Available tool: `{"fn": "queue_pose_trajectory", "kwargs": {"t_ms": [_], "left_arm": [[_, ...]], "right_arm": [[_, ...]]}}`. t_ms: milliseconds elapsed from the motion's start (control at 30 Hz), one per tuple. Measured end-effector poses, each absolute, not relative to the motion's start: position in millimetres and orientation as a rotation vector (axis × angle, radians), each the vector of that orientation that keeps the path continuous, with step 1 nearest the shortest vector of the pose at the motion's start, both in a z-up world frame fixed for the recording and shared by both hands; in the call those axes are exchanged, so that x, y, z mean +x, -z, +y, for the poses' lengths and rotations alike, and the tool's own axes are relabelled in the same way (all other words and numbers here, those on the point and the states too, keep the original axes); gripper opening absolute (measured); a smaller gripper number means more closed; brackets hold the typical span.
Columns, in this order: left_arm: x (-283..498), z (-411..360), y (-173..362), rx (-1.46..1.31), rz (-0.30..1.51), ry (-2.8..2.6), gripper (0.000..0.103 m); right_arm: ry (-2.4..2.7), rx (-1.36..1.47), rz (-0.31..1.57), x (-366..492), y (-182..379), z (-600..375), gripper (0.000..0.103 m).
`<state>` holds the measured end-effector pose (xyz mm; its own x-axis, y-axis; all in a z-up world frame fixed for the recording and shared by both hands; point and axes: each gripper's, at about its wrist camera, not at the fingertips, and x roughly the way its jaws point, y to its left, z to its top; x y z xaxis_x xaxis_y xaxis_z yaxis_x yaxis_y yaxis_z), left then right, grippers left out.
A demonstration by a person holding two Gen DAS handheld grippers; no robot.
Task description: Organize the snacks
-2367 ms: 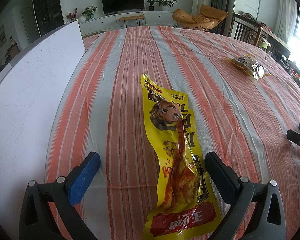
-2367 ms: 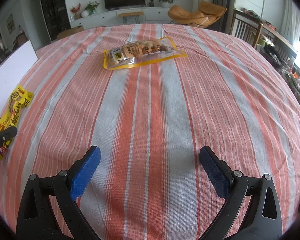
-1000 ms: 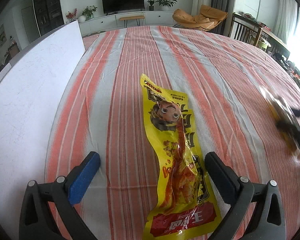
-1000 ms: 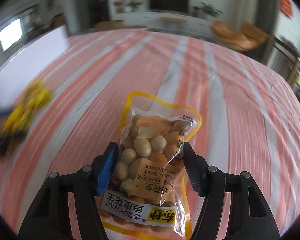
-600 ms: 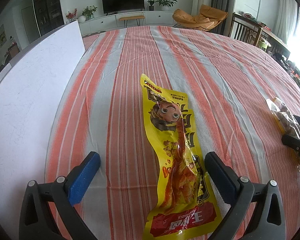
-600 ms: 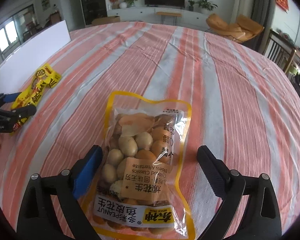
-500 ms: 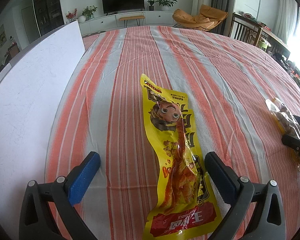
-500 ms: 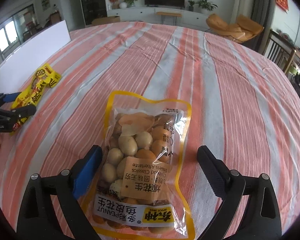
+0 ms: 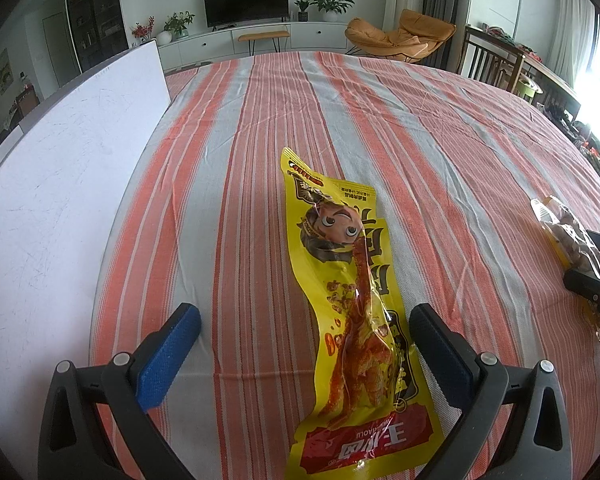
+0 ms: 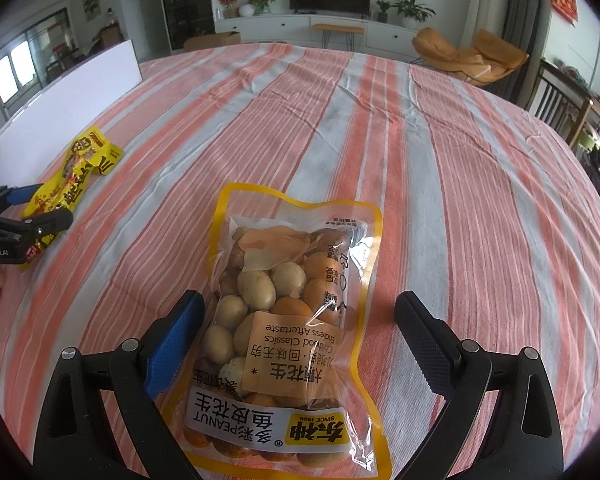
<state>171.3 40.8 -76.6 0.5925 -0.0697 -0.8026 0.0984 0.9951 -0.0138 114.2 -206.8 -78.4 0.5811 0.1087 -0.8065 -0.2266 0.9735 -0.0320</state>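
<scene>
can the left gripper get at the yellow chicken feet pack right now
Probably yes: the left gripper is open with the yellow pack lying flat between its fingers on the striped cloth, nothing on top or in the way.

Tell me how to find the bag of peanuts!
Look at the striped tablecloth. The peanut bag lies flat between the right gripper's open fingers. It is see-through with round nuts inside, unlike the long yellow snack packet with a cartoon face.

Peanut bag [image 10: 296, 340] & yellow chicken-snack pouch [image 9: 356, 308] flat, well apart.

Home living room: television [image 9: 246, 1], lounge chair [image 9: 402, 34]
</scene>
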Motion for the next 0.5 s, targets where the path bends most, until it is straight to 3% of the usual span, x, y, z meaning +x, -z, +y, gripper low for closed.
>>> {"fn": "queue_pose_trajectory", "kwargs": {"t_ms": [500], "left_arm": [[170.7,41.0,76.7,0.033,0.931,0.097,0.103]], "right_arm": [[-0.196,-0.136,0.931,114.2,77.5,-204.7,0.098]]}}
